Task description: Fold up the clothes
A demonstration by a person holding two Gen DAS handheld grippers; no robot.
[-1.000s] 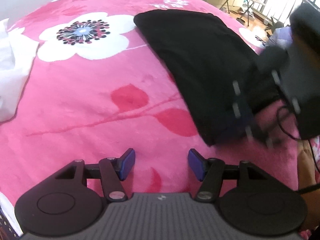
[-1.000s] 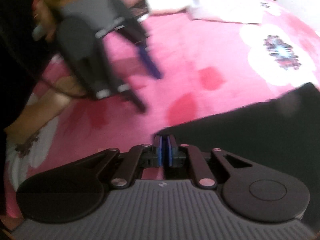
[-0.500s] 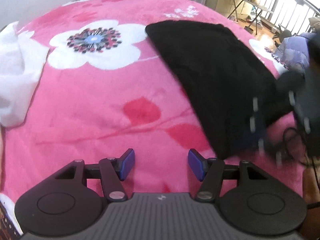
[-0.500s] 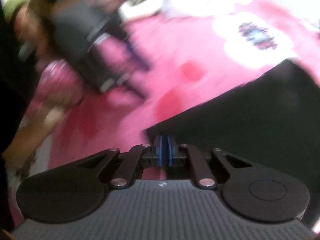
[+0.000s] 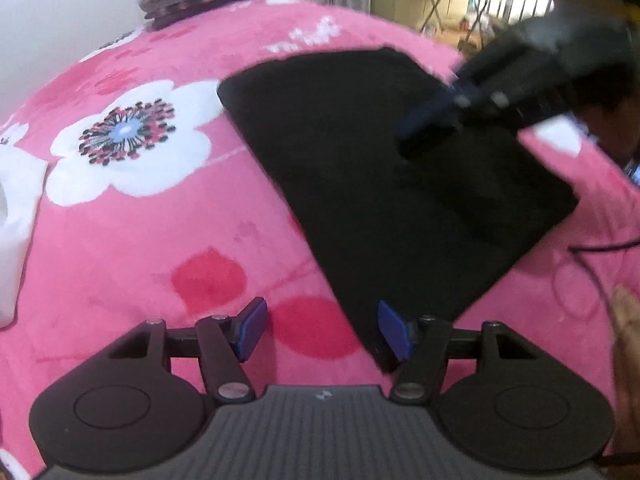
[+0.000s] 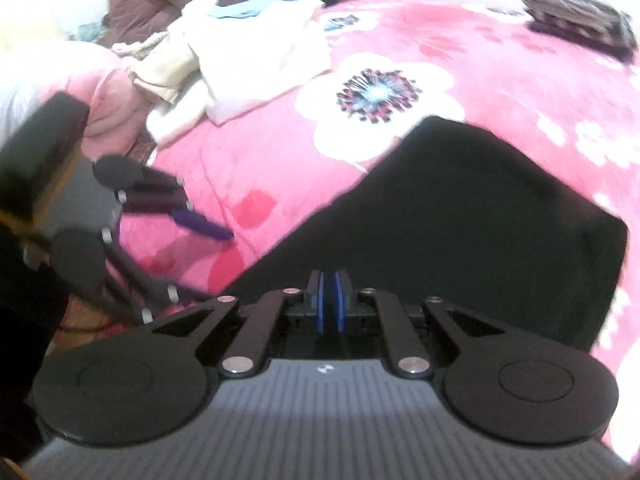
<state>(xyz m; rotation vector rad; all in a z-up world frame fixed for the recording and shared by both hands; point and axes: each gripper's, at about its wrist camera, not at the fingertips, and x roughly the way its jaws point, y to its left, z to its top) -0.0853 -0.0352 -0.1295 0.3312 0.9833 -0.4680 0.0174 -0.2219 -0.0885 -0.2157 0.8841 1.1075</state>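
A: Before closing on anything, find the flat black rectangular folded garment (image 5: 400, 208): spread on the pink plush flower-print blanket (image 5: 160, 240), near corner just inside the right-hand pad of the left gripper (image 5: 320, 326).

B: Found. Left jaws apart, just opened a touch wider, gripping nothing. Only blanket and that corner tip between them.

A: And the right gripper (image 6: 329, 300)?

B: Clamped tight, pads together, poised over the middle of the cloth. Impossible to tell of any fabric pinched inside.

A: Probably mid-fold, then, judging by that, with the near end due to come over next. Slide the left pads further onto the corner, catching every layer and not merely the top one.

B: Then squeeze firmly, lift low and carry across, keeping the edge taut and square with the far edge.

A: Press flat with the right meanwhile, to stop the lower layers dragging. Keep well away from the heap of white clothes (image 6: 256, 60) at the blanket's side.
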